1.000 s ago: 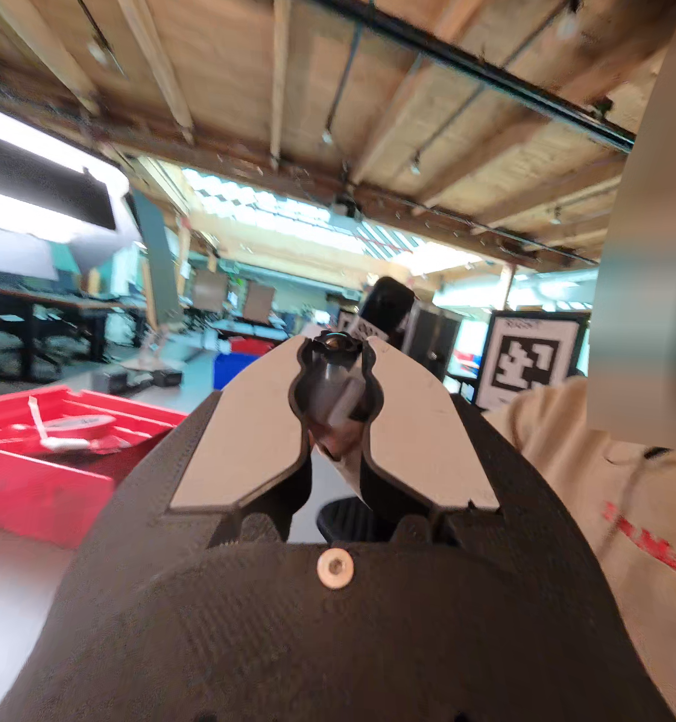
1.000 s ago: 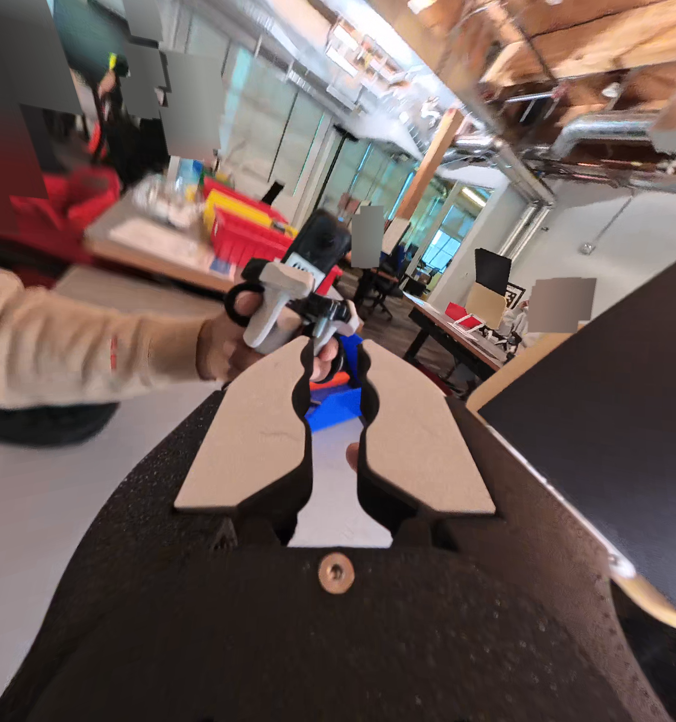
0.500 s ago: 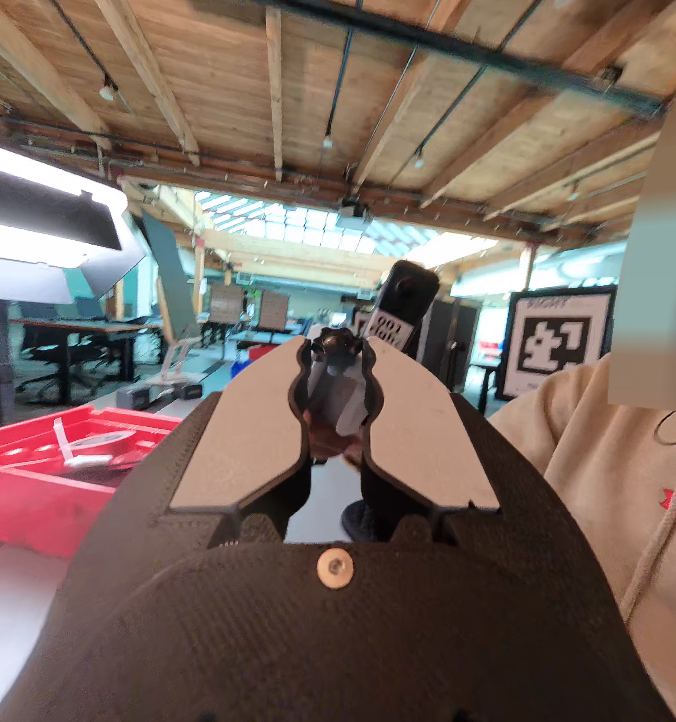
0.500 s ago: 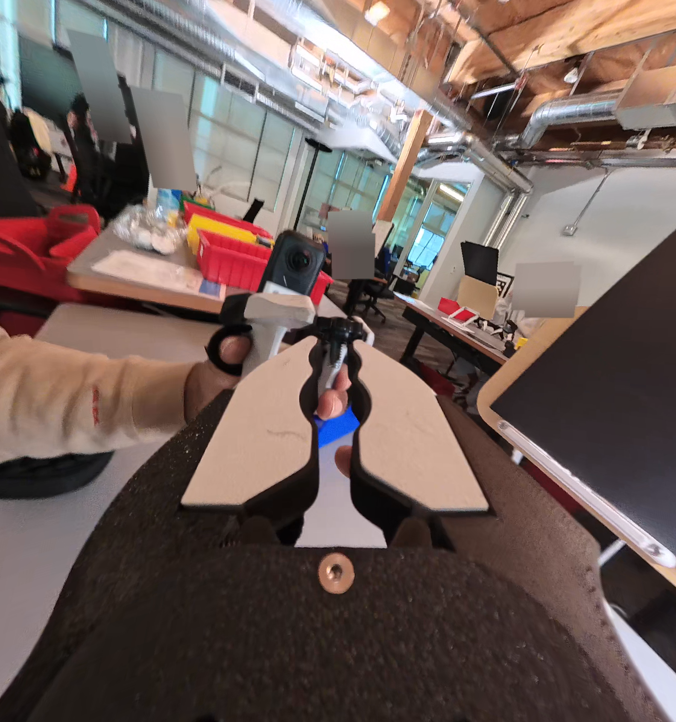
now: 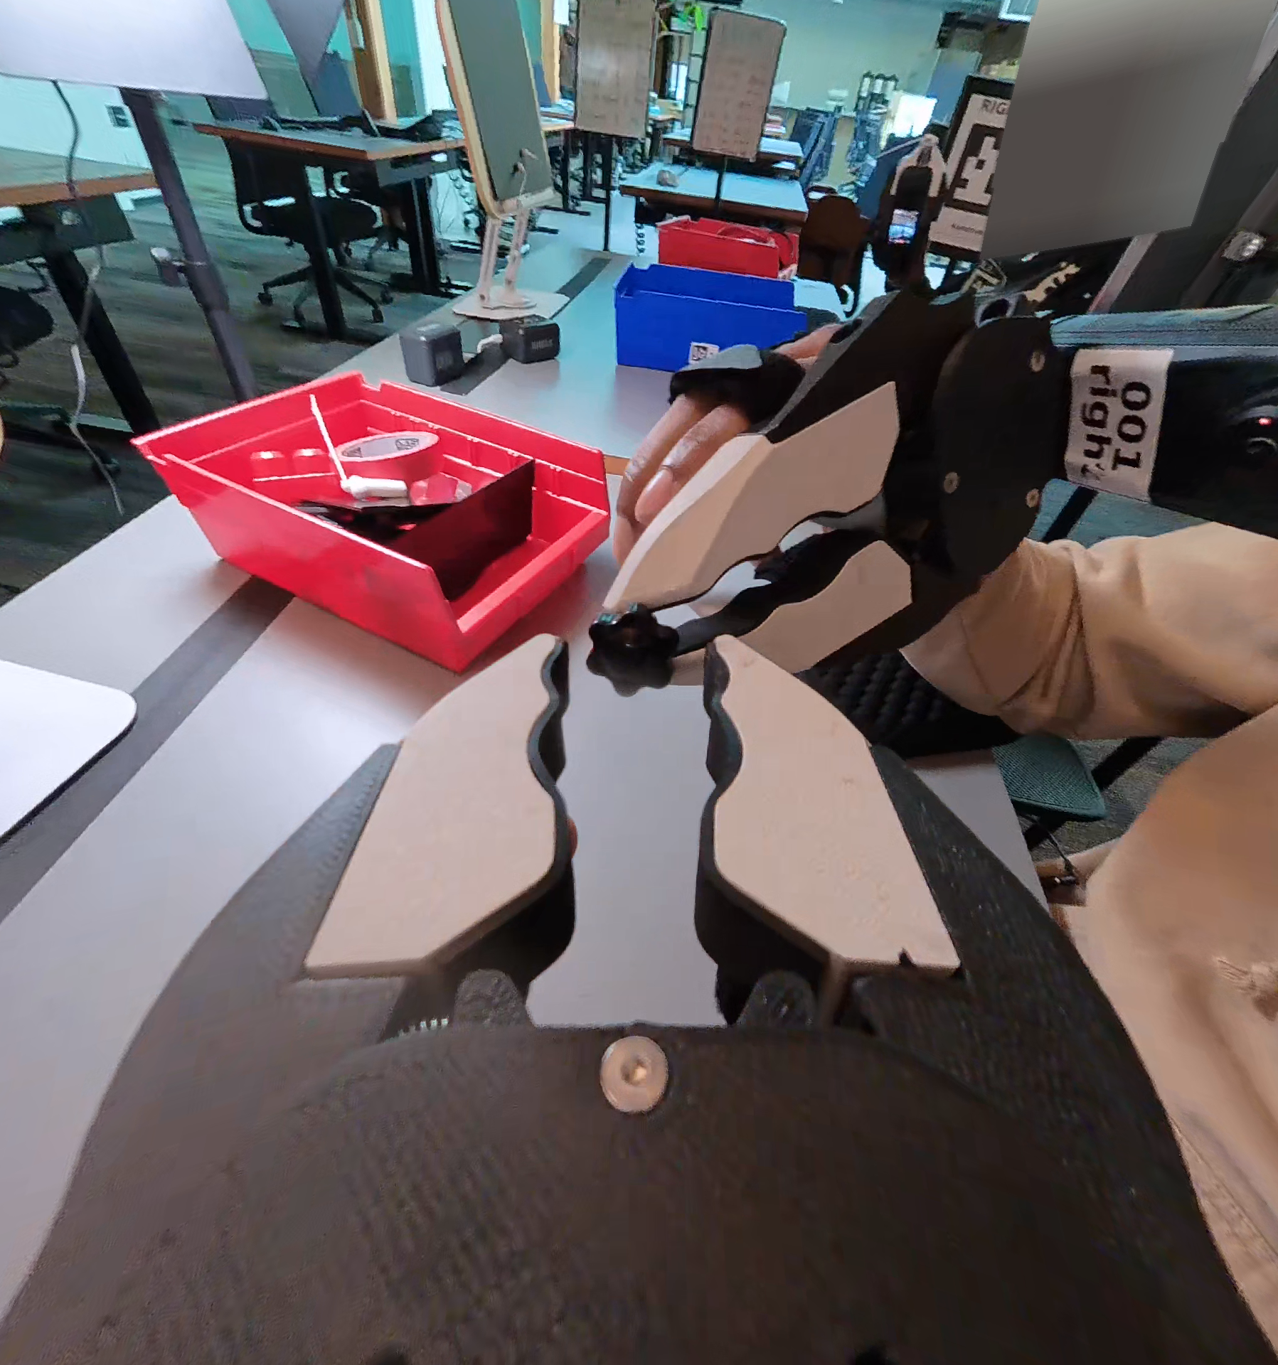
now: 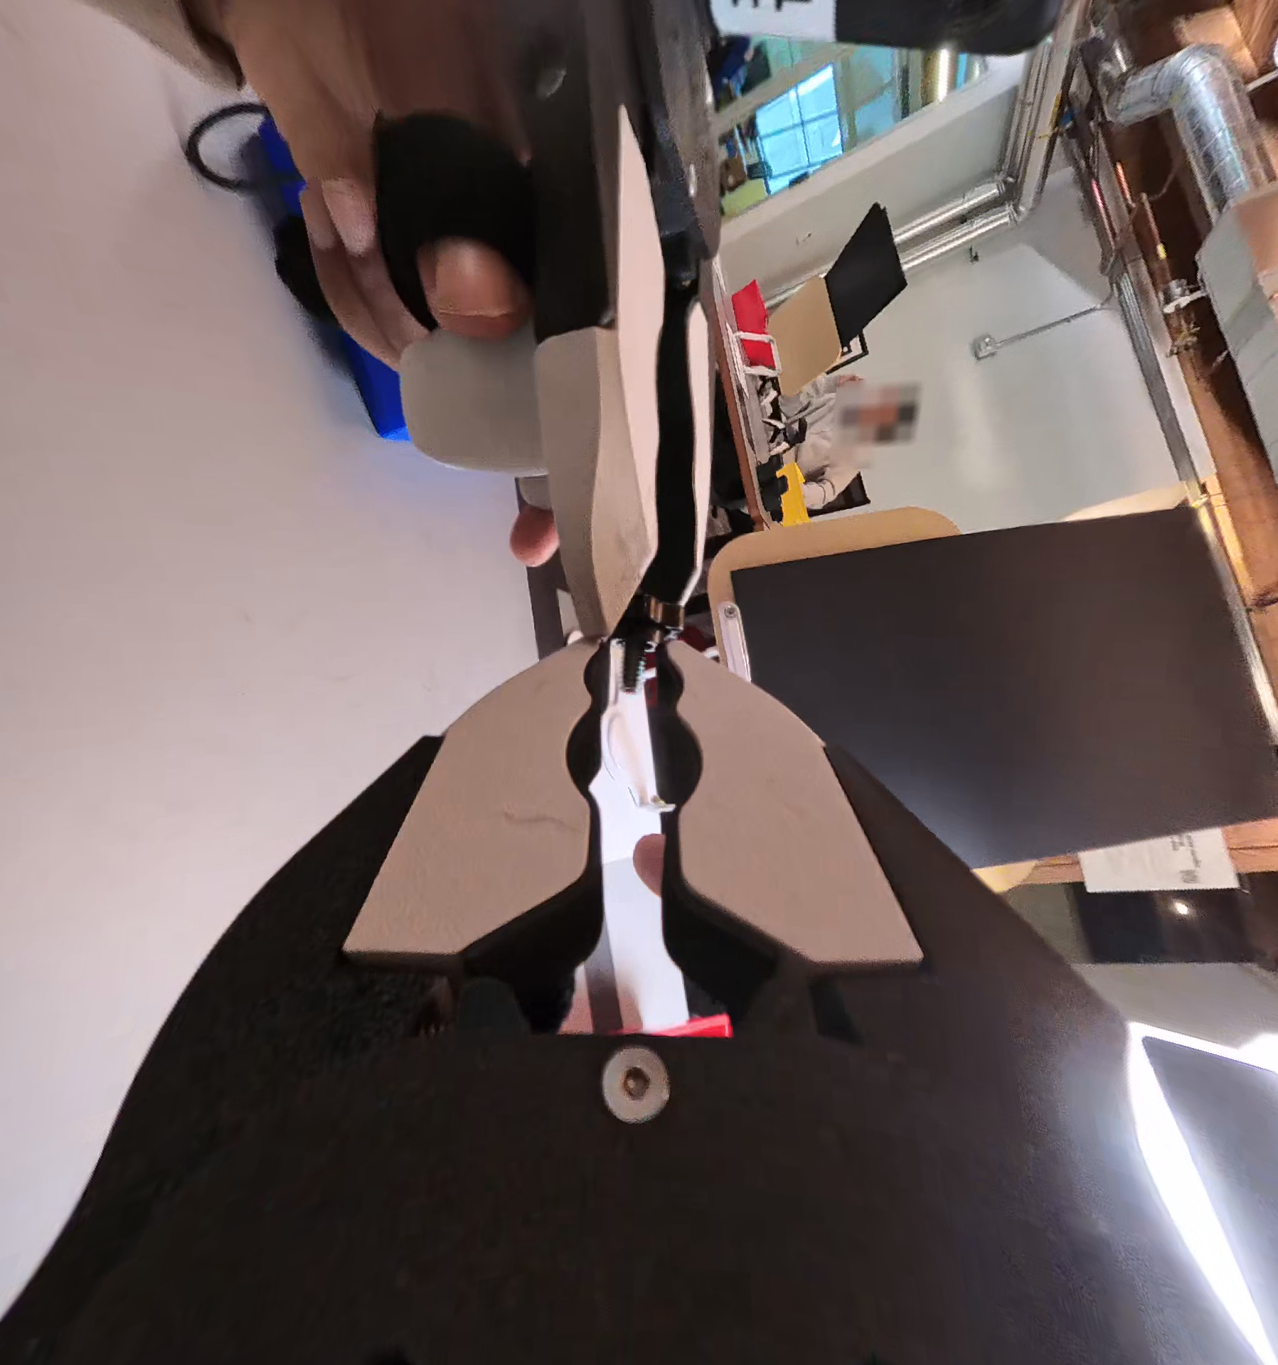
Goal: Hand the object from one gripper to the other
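Red bin (image 5: 399,591): tape roll (image 5: 392,449). Right gripper (image 5: 647,617) clamps knob (image 5: 630,641); left gripper (image 5: 634,668) spread.

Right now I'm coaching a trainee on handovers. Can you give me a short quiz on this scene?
1. True or false: the left gripper is shut on the knob.
2. Which gripper grips the knob's screw? A) left B) right gripper C) neither
3. Fill in: the tape lies in the ___ bin.
Key: 1 false, its jaws stand open; 2 B; 3 red.
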### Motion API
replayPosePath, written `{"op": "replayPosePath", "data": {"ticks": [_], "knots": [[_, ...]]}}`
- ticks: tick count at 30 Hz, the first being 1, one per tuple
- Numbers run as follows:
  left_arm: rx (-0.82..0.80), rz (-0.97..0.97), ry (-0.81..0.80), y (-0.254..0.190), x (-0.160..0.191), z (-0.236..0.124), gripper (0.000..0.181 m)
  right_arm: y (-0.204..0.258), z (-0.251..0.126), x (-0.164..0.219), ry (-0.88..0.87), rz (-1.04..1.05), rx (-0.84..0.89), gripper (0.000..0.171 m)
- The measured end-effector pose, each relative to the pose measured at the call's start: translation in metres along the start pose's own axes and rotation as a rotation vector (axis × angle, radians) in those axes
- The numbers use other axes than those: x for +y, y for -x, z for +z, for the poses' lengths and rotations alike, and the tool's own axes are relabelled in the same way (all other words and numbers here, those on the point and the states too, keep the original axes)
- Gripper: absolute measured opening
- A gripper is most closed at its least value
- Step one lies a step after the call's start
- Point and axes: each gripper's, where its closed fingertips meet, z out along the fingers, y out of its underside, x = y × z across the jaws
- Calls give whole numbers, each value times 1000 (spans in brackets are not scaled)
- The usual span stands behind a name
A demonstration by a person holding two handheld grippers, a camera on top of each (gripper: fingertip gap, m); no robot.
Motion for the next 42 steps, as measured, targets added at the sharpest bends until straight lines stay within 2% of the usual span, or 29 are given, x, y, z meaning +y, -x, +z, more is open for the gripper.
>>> {"op": "replayPosePath", "data": {"ticks": [4,8,10,13,17,20,23,25,27,30,36,39,42], "knots": [[34,11,-10,-4,-1,-1,23,2,0,-2,-37,-6,-11,11],[109,-39,-109,-9,-16,-9,22,-7,-6,-13,-124,23,33,10],[153,-69,-198,-11,-28,-15,22,-17,-13,-19,-204,102,55,7],[256,-161,-314,-17,-42,-21,22,-24,-23,-28,-355,300,-10,14],[355,-239,-351,-25,-44,-18,22,-29,-32,-37,-513,455,-71,14],[408,-262,-360,-32,-45,-16,22,-30,-34,-39,-540,485,-85,7],[396,-284,-359,-30,-45,-13,22,-30,-36,-38,-533,494,-104,6],[289,-227,-352,-19,-43,-12,31,-29,-36,-32,-494,487,-121,6],[145,-96,-295,-9,-37,-11,34,-25,-35,-22,-412,481,-168,6],[26,123,-117,-13,-19,-6,36,-11,-34,-4,-292,468,-274,6],[-27,348,219,-22,32,18,35,30,-28,3,-197,511,-523,6],[-44,399,284,-20,46,26,25,38,-27,1,-193,508,-562,6],[-83,399,228,-14,38,29,25,32,-26,3,-196,521,-533,6]]}}
